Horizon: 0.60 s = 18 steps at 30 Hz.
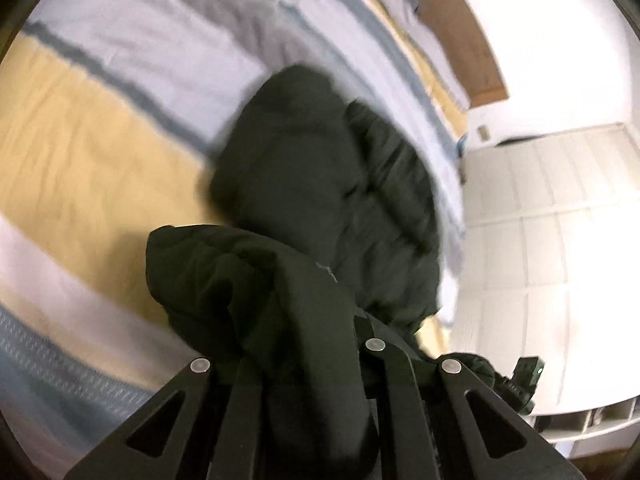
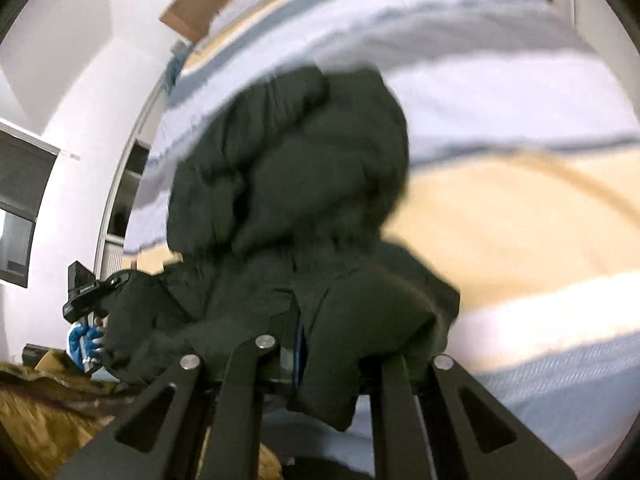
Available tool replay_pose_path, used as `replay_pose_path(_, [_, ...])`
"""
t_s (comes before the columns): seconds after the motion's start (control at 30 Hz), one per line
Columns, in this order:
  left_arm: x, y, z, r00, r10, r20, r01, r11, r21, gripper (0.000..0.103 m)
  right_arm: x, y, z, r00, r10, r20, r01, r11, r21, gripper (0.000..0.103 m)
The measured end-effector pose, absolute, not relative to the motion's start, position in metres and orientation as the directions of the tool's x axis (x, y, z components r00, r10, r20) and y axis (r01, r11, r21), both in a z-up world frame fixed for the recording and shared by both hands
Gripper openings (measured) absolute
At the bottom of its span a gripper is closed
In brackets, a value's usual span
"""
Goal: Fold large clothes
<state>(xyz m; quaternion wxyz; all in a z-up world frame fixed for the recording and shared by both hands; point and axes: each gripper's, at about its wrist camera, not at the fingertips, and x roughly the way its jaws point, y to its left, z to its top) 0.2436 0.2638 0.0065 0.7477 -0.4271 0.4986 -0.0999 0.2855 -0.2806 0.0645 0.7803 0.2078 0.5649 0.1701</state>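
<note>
A big dark green padded jacket point(image 1: 328, 184) hangs above the striped bed cover, bunched and blurred. My left gripper point(image 1: 304, 344) is shut on a fold of the jacket's edge, which drapes over its fingers and hides the tips. In the right wrist view the same jacket point(image 2: 296, 168) hangs in front, and my right gripper point(image 2: 320, 344) is shut on another part of its edge, the cloth spilling over the fingers. The left gripper point(image 2: 92, 292), held by a blue-gloved hand point(image 2: 86, 342), shows at the lower left of that view. The right gripper's end point(image 1: 524, 380) shows at the lower right of the left wrist view.
The bed cover point(image 1: 100, 148) has yellow, white, lilac and grey-blue stripes. A wooden headboard point(image 1: 460, 40) lies at the far end. White panelled cupboards point(image 1: 552, 216) stand beside the bed. A mustard-coloured cloth point(image 2: 36, 412) lies at the lower left, and a dark window point(image 2: 20, 208) is on the wall.
</note>
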Motion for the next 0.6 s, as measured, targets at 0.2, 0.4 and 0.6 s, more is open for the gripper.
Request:
replay_pose_path(0.2, [0.278,0.275,0.047,0.583,-0.606,-0.542,-0.199,0.54,-0.818,0.009,0.319,-0.29,0.12,0.465,0.53,-0.709,-0.058,0.818,0.573,0.01])
replay_pose_path(0.4, [0.324,0.284,0.043,0.619,-0.593,-0.515,-0.243,0.479,-0.843,0.01,0.372,-0.303,0.13,0.533,0.533,-0.657,0.001,0.776,0.63,0.01])
replay_pose_path(0.6, [0.376,0.297,0.02,0.641,-0.564,-0.521,-0.311,0.429,-0.848,0.011,0.44,-0.306,0.111,0.565,0.513,-0.646,0.086,0.742,0.664,0.01])
